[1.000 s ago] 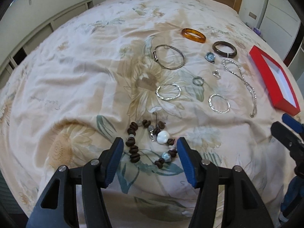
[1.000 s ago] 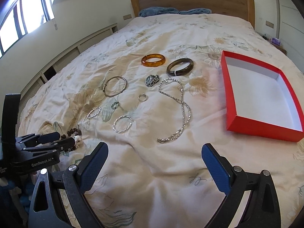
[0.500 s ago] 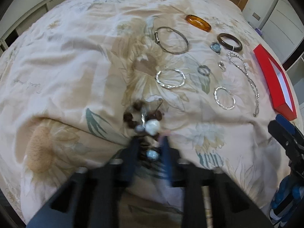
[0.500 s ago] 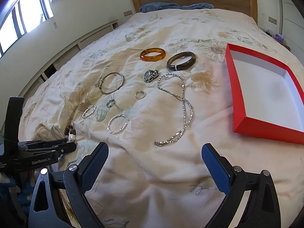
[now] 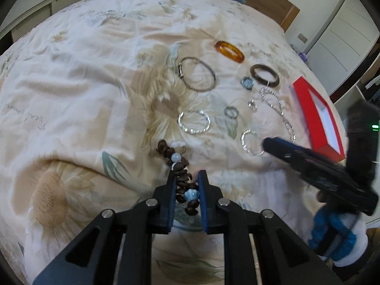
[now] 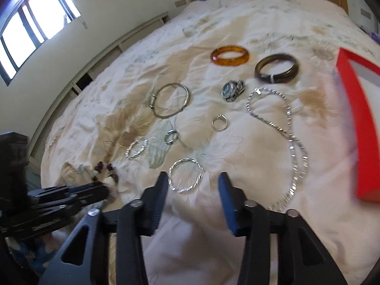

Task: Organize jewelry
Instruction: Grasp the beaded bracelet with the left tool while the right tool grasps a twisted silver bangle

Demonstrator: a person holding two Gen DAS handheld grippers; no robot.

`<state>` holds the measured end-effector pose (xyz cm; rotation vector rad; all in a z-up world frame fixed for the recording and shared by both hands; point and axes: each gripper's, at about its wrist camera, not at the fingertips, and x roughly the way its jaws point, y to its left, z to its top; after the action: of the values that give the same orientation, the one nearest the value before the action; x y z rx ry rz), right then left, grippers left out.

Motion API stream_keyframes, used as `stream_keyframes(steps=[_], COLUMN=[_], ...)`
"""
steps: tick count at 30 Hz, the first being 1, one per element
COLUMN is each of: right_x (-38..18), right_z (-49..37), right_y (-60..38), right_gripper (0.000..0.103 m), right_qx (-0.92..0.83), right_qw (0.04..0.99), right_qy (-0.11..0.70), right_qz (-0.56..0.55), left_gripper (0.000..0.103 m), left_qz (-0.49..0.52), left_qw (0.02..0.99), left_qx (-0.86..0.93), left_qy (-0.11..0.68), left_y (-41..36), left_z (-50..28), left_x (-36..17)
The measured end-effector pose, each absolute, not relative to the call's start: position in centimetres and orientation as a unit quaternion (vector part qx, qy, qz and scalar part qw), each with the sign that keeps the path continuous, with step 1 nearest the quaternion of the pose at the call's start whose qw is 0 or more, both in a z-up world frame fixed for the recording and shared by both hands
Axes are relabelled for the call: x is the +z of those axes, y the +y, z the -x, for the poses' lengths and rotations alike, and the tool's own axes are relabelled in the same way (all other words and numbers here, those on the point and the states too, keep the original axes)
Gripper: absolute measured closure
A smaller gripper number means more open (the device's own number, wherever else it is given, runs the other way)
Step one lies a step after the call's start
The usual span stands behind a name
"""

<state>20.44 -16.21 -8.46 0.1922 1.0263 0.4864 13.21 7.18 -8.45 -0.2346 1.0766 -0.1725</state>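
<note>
- Here the left gripper (image 5: 185, 185) has its blue-padded fingers drawn narrow around the brown beaded bracelet (image 5: 182, 178), the beads bunched between the pads and a pale blue bead caught in the gap — a pinch low on the strand, probably so that the loose loop comes up in one piece.
- Part of the bracelet trails forward onto the bedspread (image 5: 83, 76), so it looks only partly lifted, if at all.
- The right gripper (image 6: 192, 190) hovers with its fingers wide apart and nothing between them, straddling the near edge of a twisted silver bangle (image 6: 186, 174), which lies flat on the cloth; this reads as lining up the next pick.
- The red box (image 5: 318, 118) sits open at the right edge of the bed, well apart from the bracelet — the likely home for every piece, and nothing of its white inside that shows holds jewelry yet.
- The other pieces lie spread singly, none overlapping, so each can be taken alone: amber bangle (image 6: 230, 55), dark bangle (image 6: 276, 68), thin hinged bangle (image 6: 169, 103), silver chain (image 6: 280, 130).
- A second ago the left fingers stood wide on either side of the bracelet; now they are closed on it.
- Over that second the right gripper has come forward and left towards the twisted bangle, and its opening has narrowed somewhat.
</note>
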Motion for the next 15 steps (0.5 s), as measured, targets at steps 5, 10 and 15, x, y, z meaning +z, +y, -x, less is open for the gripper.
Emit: stream_keyframes(steps=[5, 10, 15], right_x=[-9.9, -10.7, -10.1], right_z=[-22.1, -22.5, -22.1], right_y=[-15.0, -13.3, -13.5], right_gripper=[0.084, 0.091, 0.098], right_qx=[0.22, 0.22, 0.216], right_qw=[0.827, 0.819, 0.821], right_qy=[0.513, 0.53, 0.528], right_qz=[-0.068, -0.013, -0.002], left_gripper=[0.087, 0.087, 0.087], left_qz=[0.123, 0.127, 0.128], left_qw=[0.852, 0.853, 0.862], left_qx=[-0.09, -0.088, -0.081], left_qy=[0.502, 0.498, 0.483], left_y=[7.5, 7.9, 8.7], left_z=[-13.5, -13.3, -12.3], left_x=[-7.5, -7.0, -5.3])
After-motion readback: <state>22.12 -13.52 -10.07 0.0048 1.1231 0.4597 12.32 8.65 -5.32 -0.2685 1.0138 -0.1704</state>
